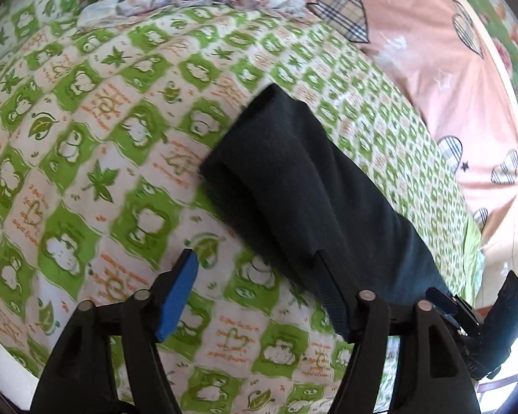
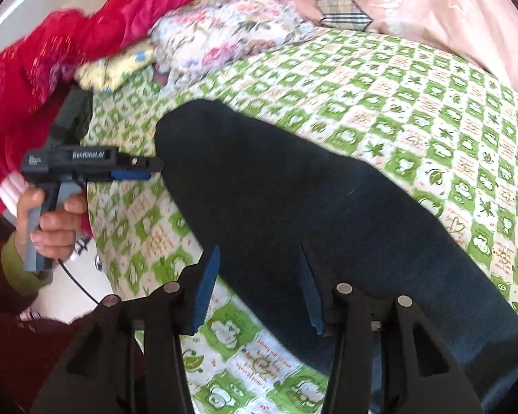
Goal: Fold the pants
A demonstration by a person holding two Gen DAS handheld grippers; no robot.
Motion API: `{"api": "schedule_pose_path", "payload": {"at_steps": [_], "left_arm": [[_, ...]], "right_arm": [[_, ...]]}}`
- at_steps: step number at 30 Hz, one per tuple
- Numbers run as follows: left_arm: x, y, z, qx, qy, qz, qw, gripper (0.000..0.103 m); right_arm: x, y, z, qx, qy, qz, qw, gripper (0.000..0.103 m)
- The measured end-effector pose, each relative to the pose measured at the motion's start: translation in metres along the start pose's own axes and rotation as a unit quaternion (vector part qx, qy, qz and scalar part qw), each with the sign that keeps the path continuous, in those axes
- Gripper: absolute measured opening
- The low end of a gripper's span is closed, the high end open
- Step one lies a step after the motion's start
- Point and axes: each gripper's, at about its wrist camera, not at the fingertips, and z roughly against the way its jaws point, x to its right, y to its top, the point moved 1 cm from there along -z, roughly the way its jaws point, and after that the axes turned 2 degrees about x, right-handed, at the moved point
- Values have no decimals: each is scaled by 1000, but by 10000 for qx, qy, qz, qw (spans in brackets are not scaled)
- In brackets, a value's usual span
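Dark pants (image 2: 310,207) are laid lengthwise on the green bedsheet (image 2: 431,110), running away from both grippers. Right gripper (image 2: 259,289) and left gripper (image 1: 259,289) are seen released, straddling the near edge.

Both jaws apart, pads clear. My left hand-held gripper (image 1: 255,289) angled down, left hand (image 2: 55,224) wrapped on its grip. My right hand-held gripper (image 2: 259,289) angled down too, narrower gap.
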Motion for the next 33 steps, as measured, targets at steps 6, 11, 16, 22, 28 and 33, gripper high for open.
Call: {"api": "schedule_pose_path", "payload": {"at_steps": [6,11,16,22,28,33], "left_arm": [[-4,17,-10,-65,11,185,9998,74],[-8,29,-20,-102,53,328,9994,74],[-5,34,-25,-9,163,251,9996,71],[6,38,-40,73,332,-87,9994,52],[25,35,-21,562,45,-648,9963,19],[24,35,29,1173,-259,-906,9886,19]], "right_arm": [[33,27,5,331,-126,-475,9982,48],[72,56,-4,488,2,-953,9942,48],[90,76,-45,53,-53,-886,9960,48],[91,62,-92,-676,-162,-725,9949,47],[71,60,-76,-451,-295,-547,9971,18],[47,77,-46,173,-375,-382,9984,15]]}}
